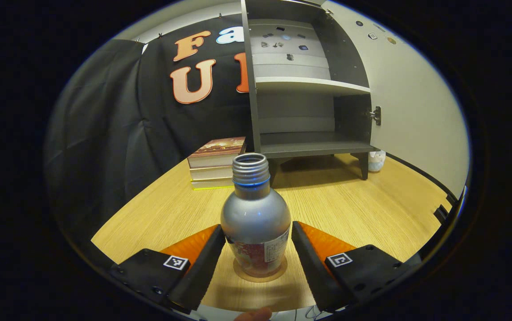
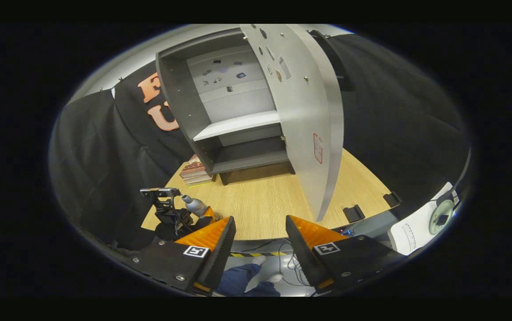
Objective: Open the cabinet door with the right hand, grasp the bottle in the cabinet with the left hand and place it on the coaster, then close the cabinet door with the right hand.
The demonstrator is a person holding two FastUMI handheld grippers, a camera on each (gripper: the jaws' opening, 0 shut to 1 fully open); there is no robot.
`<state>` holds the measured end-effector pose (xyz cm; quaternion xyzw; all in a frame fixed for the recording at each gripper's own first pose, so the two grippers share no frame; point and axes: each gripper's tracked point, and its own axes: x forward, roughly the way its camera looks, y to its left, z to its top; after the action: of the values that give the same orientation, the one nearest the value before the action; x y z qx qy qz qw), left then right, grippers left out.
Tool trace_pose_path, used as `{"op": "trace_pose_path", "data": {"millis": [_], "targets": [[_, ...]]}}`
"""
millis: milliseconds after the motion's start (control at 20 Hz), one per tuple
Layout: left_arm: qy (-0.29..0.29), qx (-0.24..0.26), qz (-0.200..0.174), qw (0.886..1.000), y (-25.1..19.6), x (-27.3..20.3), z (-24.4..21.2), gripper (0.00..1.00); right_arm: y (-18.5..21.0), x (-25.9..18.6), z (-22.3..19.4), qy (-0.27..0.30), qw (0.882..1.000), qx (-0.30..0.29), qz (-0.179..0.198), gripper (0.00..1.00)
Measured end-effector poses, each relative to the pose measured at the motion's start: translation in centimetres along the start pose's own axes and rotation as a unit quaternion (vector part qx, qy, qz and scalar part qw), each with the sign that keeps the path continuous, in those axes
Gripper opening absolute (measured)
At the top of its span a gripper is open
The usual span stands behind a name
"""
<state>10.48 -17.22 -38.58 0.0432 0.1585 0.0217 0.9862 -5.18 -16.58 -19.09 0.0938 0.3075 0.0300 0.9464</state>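
The pale wood-grain worktop (image 1: 349, 200) carries a dark grey box-shaped cabinet (image 1: 309, 111) at the far side, its flat grey door (image 2: 309, 116) swung open. Near, the rounded silver metal bottle (image 1: 256, 218) stands on a round tan coaster (image 1: 260, 276), the left tool (image 1: 256, 267) spread either side, apparently released. The right tool (image 2: 259, 249) is spread, holding nothing.

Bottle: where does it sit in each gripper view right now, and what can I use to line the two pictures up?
Left gripper view: the bottle stands low in the middle on the coaster, between the left gripper fingers.
Right gripper view: it is small at lower left, at the far-off left gripper, near the table edge.
Shared landmark: the stack of books left of the open cabinet.
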Motion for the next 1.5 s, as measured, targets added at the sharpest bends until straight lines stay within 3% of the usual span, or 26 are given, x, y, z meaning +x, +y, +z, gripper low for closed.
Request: {"op": "trace_pose_path", "data": {"millis": [50,500,850,1150,1300,1500], "targets": [[-0.003,-0.002,-0.001,1.0,-0.6,1.7,1.8,0.98,0.0,0.0,0.1,-0.001,1.0,0.0,0.001,0.71],[-0.069,0.006,0.0,0.998,-0.3,-2.9,10.1,0.97,0.2,-2.3,1.9,-0.056,0.998,0.013,0.019,0.71],[-0.12,-0.006,-0.01,0.993,-0.5,-7.2,18.5,0.97,-3.3,-6.7,8.6,-0.161,0.987,0.002,0.006,0.71],[-0.134,-0.006,-0.017,0.991,0.4,-9.2,21.7,0.94,-8.7,-10.3,15.3,-0.232,0.972,-0.018,-0.019,0.72],[-0.133,0.0,-0.021,0.991,0.8,-9.5,22.4,0.97,-11.0,-9.6,18.0,-0.251,0.967,-0.015,-0.031,0.72],[-0.139,0.01,-0.035,0.99,0.4,-9.8,23.5,0.97,-12.1,-7.6,20.4,-0.256,0.967,-0.007,-0.017,0.72]]}}
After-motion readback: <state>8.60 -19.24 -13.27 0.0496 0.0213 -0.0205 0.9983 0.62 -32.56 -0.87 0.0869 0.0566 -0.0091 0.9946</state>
